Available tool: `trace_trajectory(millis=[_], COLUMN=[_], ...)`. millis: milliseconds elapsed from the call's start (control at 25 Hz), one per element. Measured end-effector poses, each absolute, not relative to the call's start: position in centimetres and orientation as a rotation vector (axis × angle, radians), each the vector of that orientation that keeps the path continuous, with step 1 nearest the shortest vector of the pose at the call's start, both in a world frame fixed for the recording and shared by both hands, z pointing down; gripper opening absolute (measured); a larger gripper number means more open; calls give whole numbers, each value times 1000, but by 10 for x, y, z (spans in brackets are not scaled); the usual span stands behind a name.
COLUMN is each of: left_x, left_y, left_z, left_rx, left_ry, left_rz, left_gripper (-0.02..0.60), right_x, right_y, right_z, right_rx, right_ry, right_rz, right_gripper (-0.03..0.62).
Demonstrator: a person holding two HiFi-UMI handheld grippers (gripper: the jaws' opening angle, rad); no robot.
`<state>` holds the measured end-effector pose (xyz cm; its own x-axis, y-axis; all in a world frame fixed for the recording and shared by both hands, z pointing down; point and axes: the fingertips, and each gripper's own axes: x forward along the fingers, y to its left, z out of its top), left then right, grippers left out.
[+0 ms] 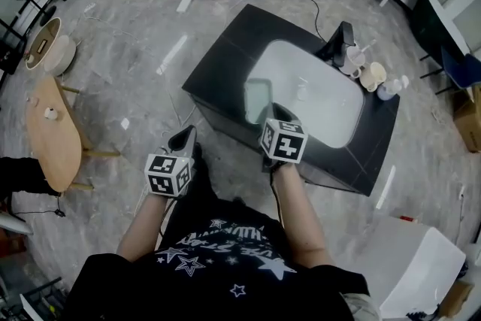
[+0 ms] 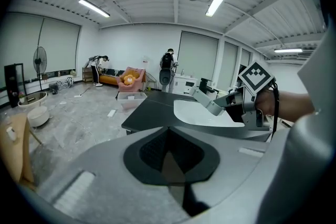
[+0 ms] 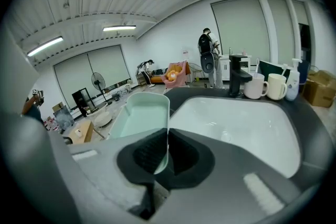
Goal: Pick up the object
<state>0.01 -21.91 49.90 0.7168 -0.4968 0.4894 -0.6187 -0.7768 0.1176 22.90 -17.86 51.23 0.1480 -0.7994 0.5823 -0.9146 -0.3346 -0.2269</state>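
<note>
Two claws in shot, and only one is working. The right claw (image 3: 167, 153) is clamped on the pale green tray (image 3: 137, 117), its pads pinching the tray's thin near wall on the side facing the white basin (image 3: 247, 128). In the head view that tray (image 1: 258, 98) sits at the basin's (image 1: 319, 98) near-left edge, with the right claw (image 1: 269, 115) just at its near end. Whether the tray is lifted or resting there, I cannot tell.

The left claw (image 2: 169, 150) is pressed together, pad against pad, with nothing between. In the head view the left claw (image 1: 185, 137) hangs well short of the basin, off the near-left corner of the black tabletop (image 1: 225, 64) and over the floor.

Beyond the basin's far end stand two pale mugs (image 3: 266, 86), with a black tap (image 3: 238, 77) just beside them.
</note>
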Motion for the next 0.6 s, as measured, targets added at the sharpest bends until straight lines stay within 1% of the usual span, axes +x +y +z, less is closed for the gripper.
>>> trace_trajectory(millis=[240, 600], left_x=[-4, -26], left_y=[-174, -138], left_z=[504, 499], left_rx=[2634, 2611], left_ry=[-924, -1008], left_rz=[663, 633], left_gripper=[9, 9], right_x=[226, 212], right_y=[-142, -116], right_z=[527, 535], right_rx=[2180, 2123], right_ry=[-1733, -1782], right_rz=[967, 955], right_gripper=[11, 11])
